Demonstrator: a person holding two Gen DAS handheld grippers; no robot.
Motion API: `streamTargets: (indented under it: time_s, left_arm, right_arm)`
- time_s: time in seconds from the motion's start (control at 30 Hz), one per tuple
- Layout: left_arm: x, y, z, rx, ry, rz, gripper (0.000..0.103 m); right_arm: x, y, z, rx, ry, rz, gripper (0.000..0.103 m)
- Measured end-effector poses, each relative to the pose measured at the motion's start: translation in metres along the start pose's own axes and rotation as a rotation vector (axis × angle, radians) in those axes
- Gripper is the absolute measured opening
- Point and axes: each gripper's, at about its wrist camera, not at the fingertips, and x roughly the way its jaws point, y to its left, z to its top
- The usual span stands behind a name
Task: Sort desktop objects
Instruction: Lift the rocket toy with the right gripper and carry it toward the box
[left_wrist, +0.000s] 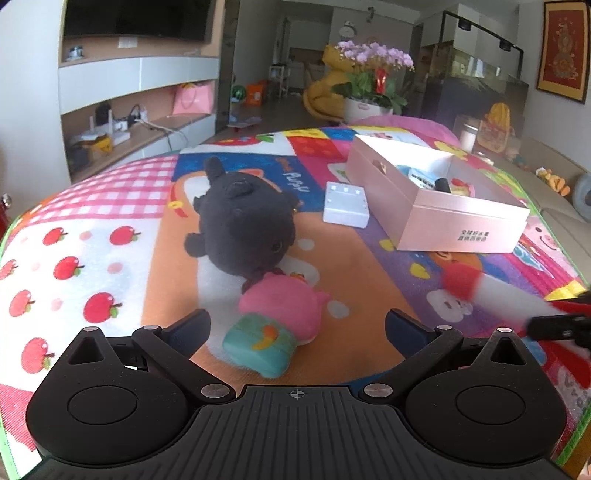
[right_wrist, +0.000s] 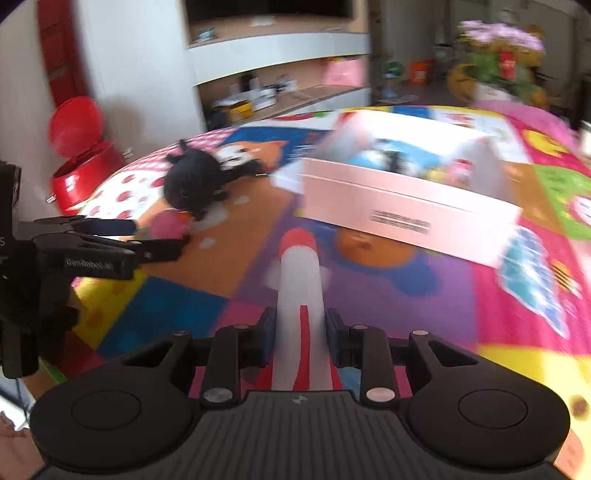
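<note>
1. My right gripper (right_wrist: 300, 334) was clamped on a white toy rocket (right_wrist: 300, 295) with a red nose and red fin stripes, its blue pads pressing the body from both sides.

2. The rocket's long axis ran straight out along my fingers, nose forward and tilted down toward the mat (right_wrist: 424, 306). It looked smooth and hard, a rounded tube (motion blur hid finer detail).

3. Ahead of that nose and a little to the right lay the open pink box (right_wrist: 406, 206), its long side facing me, already holding a few small things I couldn't make out. I judged the coming move turned on this: the rocket had to clear the near wall and go in, and my right hand was plainly the nearer one.

4. My left gripper (left_wrist: 297, 325) stood with its fingers wide apart, gripping nothing, above the mat's near edge.

5. Between those fingers and just beyond lay a pink-and-teal soft toy (left_wrist: 277, 325), squashy looking, touching a black plush animal (left_wrist: 240, 225) farther toward the mat's middle.

6. A small white block (left_wrist: 345, 206), hard-edged, sat just beside the box's left end.

7. The mat itself was a bright printed patchwork, faintly ribbed.
</note>
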Motion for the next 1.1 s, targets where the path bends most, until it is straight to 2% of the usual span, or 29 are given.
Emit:
streamTargets:
  time_s: [0.1,0.17,0.27,0.33,0.37,0.43,0.53,0.6,0.67,0.87,1.03,1.1]
  left_arm:
    - [0.004,-0.004,0.0,0.006,0.013,-0.019,0.103]
    - [0.006,-0.01,-0.001,0.015,0.021,-0.041,0.103]
    - [0.002,-0.018,0.0,0.027,0.018,-0.119,0.103]
    - [-0.003,-0.026,-0.001,0.047,0.014,-0.214,0.103]
    - [-0.006,-0.03,-0.002,0.063,0.009,-0.256,0.103]
    - [-0.009,-0.038,-0.003,0.095,0.002,-0.284,0.103]
    - [-0.002,-0.046,-0.002,0.114,0.015,-0.221,0.103]
    - [0.002,-0.044,0.001,0.105,0.02,-0.182,0.103]
    - [0.006,-0.04,0.003,0.09,0.025,-0.142,0.103]
    - [0.01,-0.033,0.007,0.108,0.021,-0.078,0.103]
    - [0.01,-0.028,0.005,0.158,0.012,-0.029,0.103]
    - [0.012,-0.026,0.005,0.177,0.012,-0.032,0.103]
  right_arm:
    - [-0.01,-0.013,-0.013,0.053,-0.03,-0.111,0.028]
    - [-0.011,-0.019,-0.019,0.09,-0.036,-0.151,0.031]
    - [-0.004,-0.029,-0.023,0.192,-0.026,-0.136,0.058]
    - [0.001,-0.032,-0.024,0.238,-0.022,-0.119,0.063]
    - [0.004,-0.03,-0.024,0.247,-0.028,-0.118,0.069]
    - [0.006,-0.025,-0.024,0.249,-0.042,-0.102,0.074]
    - [0.011,-0.017,-0.023,0.239,-0.053,-0.084,0.081]
    - [0.015,-0.012,-0.022,0.23,-0.058,-0.087,0.089]
    - [0.016,-0.009,-0.023,0.227,-0.066,-0.087,0.092]
    - [0.017,-0.011,-0.026,0.245,-0.081,-0.076,0.098]
    - [0.009,-0.022,-0.025,0.288,-0.122,-0.12,0.1]
    - [0.005,-0.033,-0.027,0.326,-0.142,-0.145,0.102]
